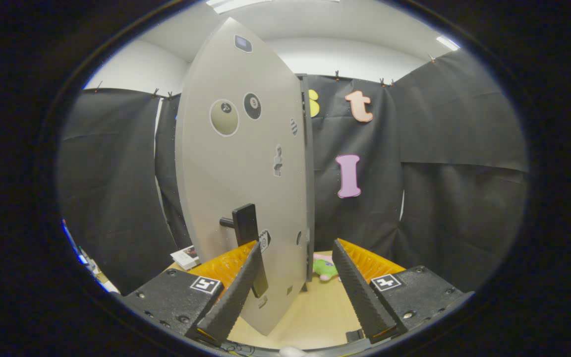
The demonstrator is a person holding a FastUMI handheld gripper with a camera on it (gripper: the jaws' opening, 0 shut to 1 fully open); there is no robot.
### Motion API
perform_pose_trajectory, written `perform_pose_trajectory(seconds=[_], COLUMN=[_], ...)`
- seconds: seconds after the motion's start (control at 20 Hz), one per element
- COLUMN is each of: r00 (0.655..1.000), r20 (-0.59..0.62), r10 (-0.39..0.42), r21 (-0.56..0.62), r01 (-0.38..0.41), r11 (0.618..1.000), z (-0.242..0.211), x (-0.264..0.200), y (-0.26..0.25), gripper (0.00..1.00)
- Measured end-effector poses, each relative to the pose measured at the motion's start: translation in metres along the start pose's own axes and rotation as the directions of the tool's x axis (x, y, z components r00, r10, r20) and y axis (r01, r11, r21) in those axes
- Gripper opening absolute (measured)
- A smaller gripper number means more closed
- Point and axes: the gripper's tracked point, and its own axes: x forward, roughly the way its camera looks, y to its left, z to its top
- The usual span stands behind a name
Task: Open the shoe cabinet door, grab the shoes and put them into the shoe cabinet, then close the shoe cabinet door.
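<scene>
Cabinet door (pixel 236 163) upright, ajar, edge toward camera | black handle (pixel 247 225) vertical | gripper (pixel 295 255) wide open, empty

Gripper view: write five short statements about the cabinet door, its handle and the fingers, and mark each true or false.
1. The gripper is open. True.
2. The cabinet door lies flat on the floor. False: it stands upright, seen nearly edge-on between the fingers.
3. The black handle sits by the left finger. True.
4. Both fingers press on the handle. False: the right finger stands apart from door and handle.
5. A green plush toy lies on the wooden surface beyond the door. True.
</scene>
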Motion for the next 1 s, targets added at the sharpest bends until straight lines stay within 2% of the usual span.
perform_pose_trajectory(seconds=[0.2,0.4,0.5,0.7,1.0], r00=[0.998,0.986,0.982,0.982,0.991], r20=[-0.027,-0.048,-0.050,-0.052,-0.051], r10=[0.055,0.157,0.180,0.183,0.120], r21=[-0.008,-0.014,-0.023,-0.031,-0.022], r01=[-0.055,-0.158,-0.181,-0.184,-0.121], r11=[0.998,0.987,0.983,0.982,0.992], z=[-0.007,-0.011,-0.012,-0.017,-0.016], x=[0.021,0.045,0.048,0.046,0.033], y=[0.036,0.087,0.103,0.114,0.099], gripper=[0.96,0.96,0.98,0.99,0.99])
